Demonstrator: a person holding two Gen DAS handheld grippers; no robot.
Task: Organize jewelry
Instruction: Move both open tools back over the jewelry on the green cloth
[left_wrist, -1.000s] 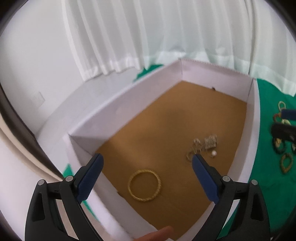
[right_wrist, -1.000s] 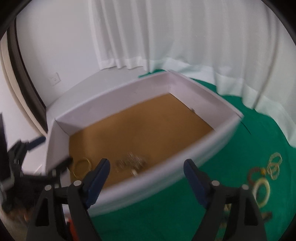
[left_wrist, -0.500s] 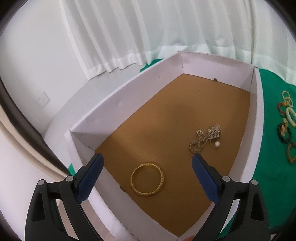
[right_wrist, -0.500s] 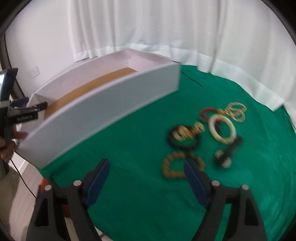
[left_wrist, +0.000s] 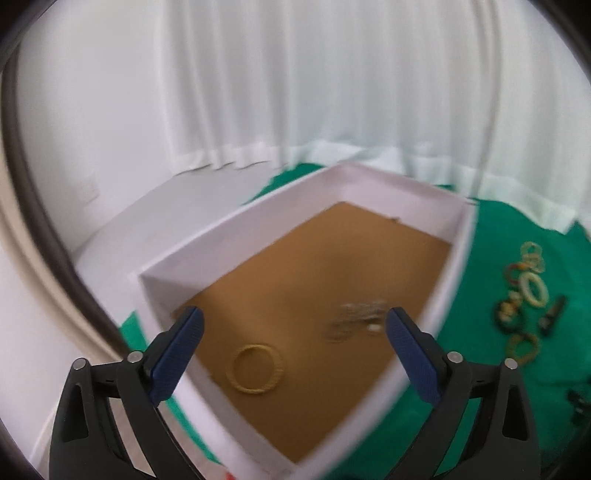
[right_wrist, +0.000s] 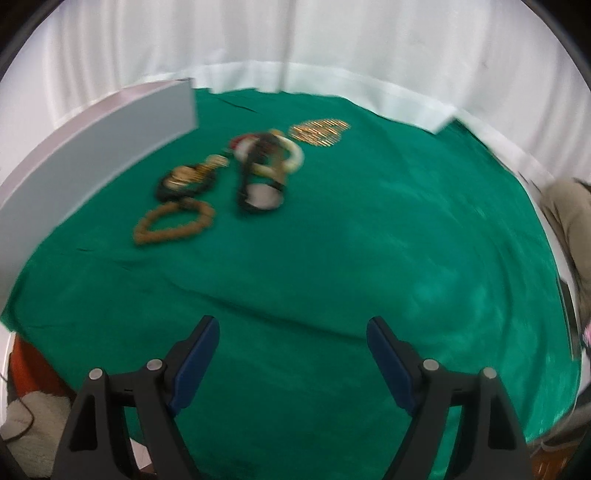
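A white box (left_wrist: 229, 236) with a brown floor holds a gold bangle (left_wrist: 256, 367) and a tangled silver necklace (left_wrist: 356, 319). My left gripper (left_wrist: 293, 349) is open and empty above the box's near end. On the green cloth (right_wrist: 369, 240) lies a cluster of jewelry: a brown bead bracelet (right_wrist: 171, 219), a dark bracelet (right_wrist: 184, 181), a black watch (right_wrist: 260, 177), a cream bangle (right_wrist: 291, 155) and gold rings (right_wrist: 319, 131). The cluster also shows in the left wrist view (left_wrist: 524, 295). My right gripper (right_wrist: 293, 362) is open and empty, well short of the cluster.
The box's outer wall (right_wrist: 96, 147) stands left of the jewelry in the right wrist view. White curtains (right_wrist: 295, 40) hang behind the table. A person's clothing (right_wrist: 569, 229) shows at the right edge. The cloth's near-left edge (right_wrist: 14, 317) drops to the floor.
My right gripper has swung right, away from the box, and now faces the jewelry cluster on the cloth. My left gripper has shifted a little over the box. Both stay open.
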